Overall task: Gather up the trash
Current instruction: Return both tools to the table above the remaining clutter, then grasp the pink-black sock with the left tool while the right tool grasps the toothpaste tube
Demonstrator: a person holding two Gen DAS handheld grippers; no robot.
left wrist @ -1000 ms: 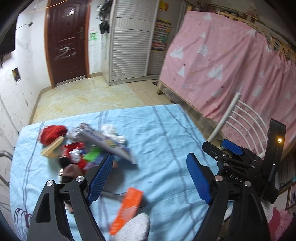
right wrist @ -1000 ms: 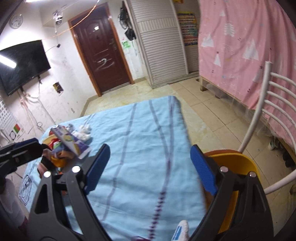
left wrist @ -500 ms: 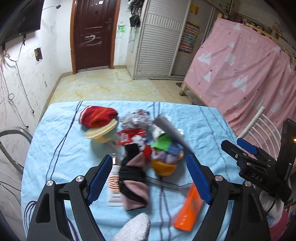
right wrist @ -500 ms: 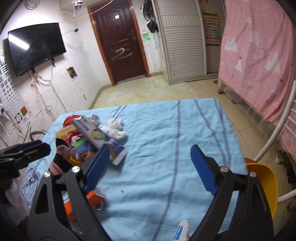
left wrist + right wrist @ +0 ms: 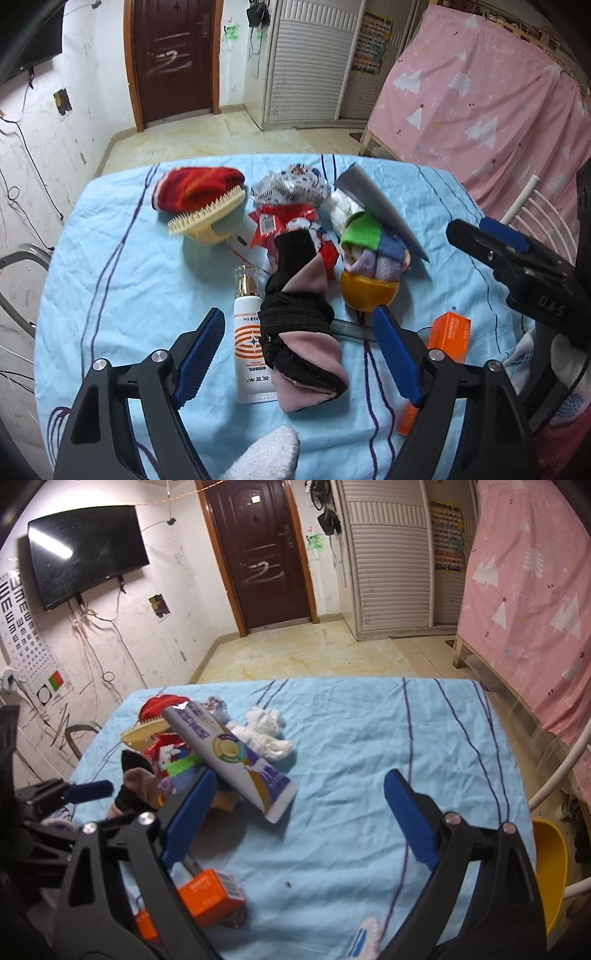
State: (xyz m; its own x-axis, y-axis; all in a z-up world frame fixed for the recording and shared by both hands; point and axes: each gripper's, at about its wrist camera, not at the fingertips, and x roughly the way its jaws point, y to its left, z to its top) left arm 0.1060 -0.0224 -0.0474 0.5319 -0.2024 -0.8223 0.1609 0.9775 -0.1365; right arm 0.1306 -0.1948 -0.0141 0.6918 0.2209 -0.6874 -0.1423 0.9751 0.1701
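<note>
A heap of trash is lying on the blue striped tablecloth [image 5: 122, 280]: a rolled black and pink sock [image 5: 299, 332] beside a white tube with orange rings [image 5: 249, 339], an orange bowl stuffed with coloured cloths [image 5: 369, 273], a red snack wrapper [image 5: 280, 225] and a large purple and white toothpaste tube [image 5: 236, 760]. The left gripper [image 5: 299, 350] is hovering spread over the sock and white tube, pinching nothing, its jaws having just been closing a little. The right gripper [image 5: 295, 812] is standing wide and empty above bare cloth, its jaws having just been opening, with an orange carton [image 5: 208, 897] lying near its left finger.
</note>
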